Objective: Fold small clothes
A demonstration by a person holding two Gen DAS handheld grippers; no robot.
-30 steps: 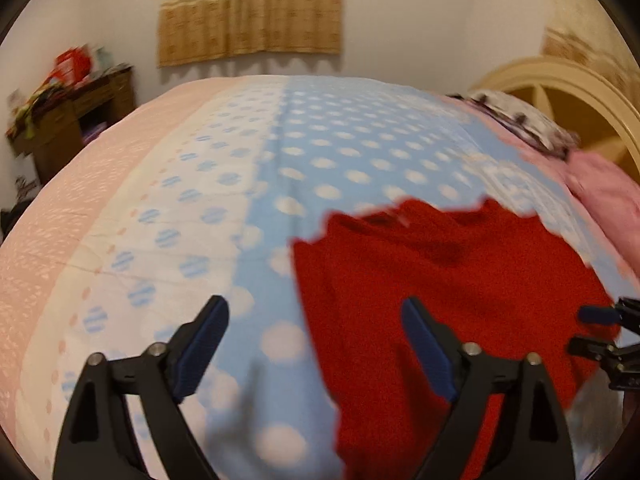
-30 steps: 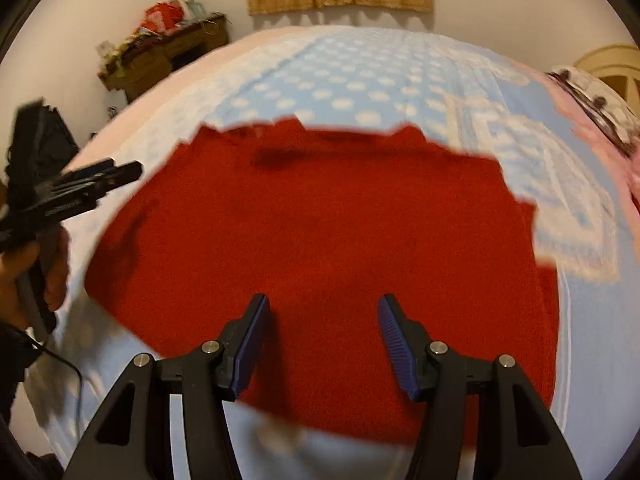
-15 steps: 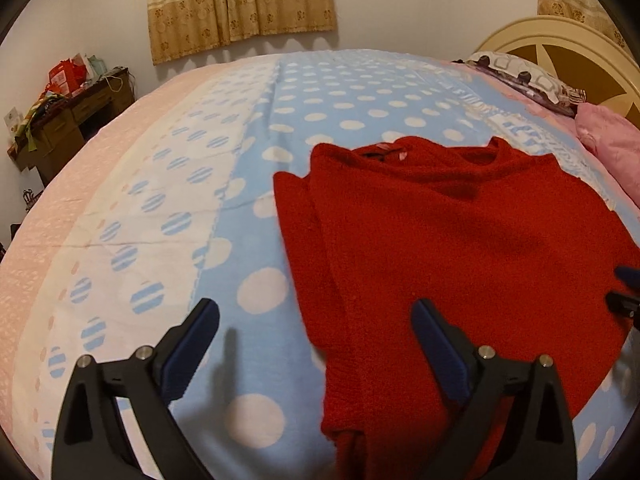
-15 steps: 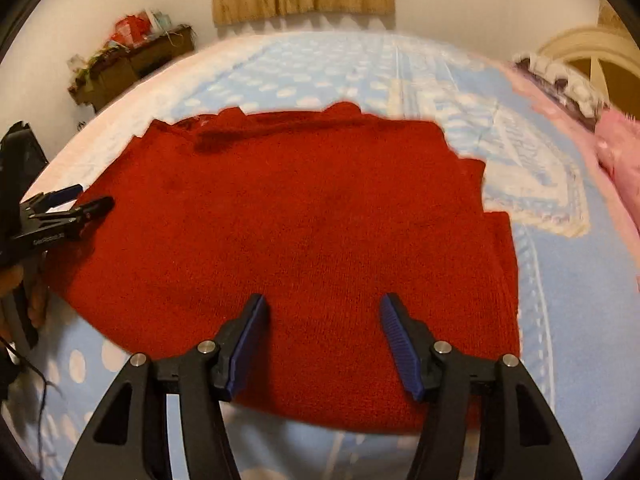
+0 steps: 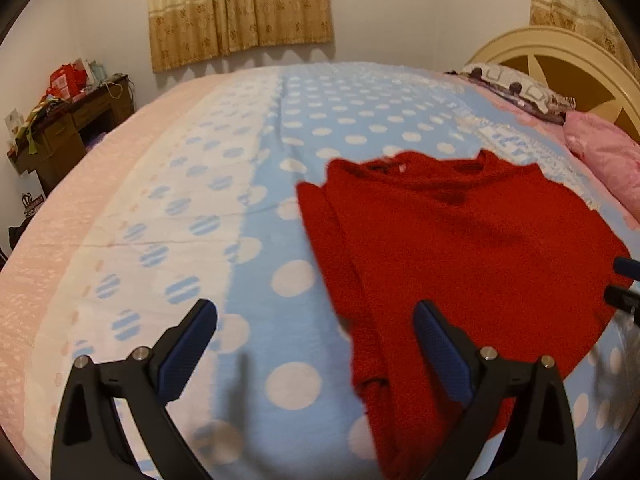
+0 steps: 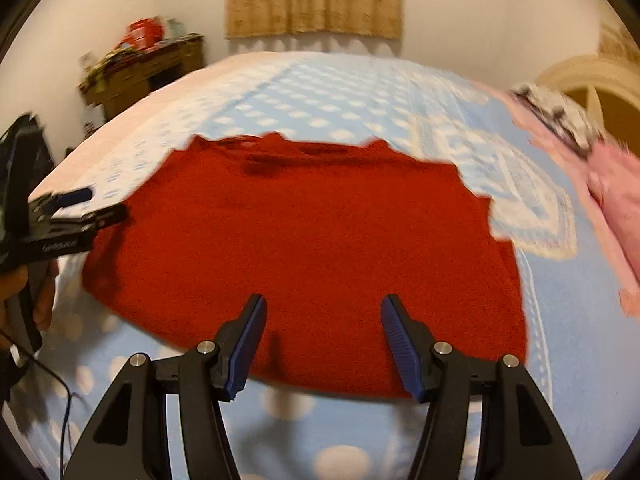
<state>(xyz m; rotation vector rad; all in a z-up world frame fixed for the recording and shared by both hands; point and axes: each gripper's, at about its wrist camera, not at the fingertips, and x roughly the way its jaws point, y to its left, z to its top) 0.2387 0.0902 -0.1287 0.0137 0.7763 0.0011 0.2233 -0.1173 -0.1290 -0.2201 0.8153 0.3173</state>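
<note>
My left tongs (image 5: 316, 344) and right tongs (image 6: 322, 340) hang released above the red sweater (image 6: 304, 248) lying flat on the bedspread (image 5: 200, 184).

Black two-finger grippers (image 5: 316, 312) (image 6: 322, 304) with ribbed blue pads (image 6: 400, 346), silver screws (image 6: 442, 347), perhaps white lettering.
</note>
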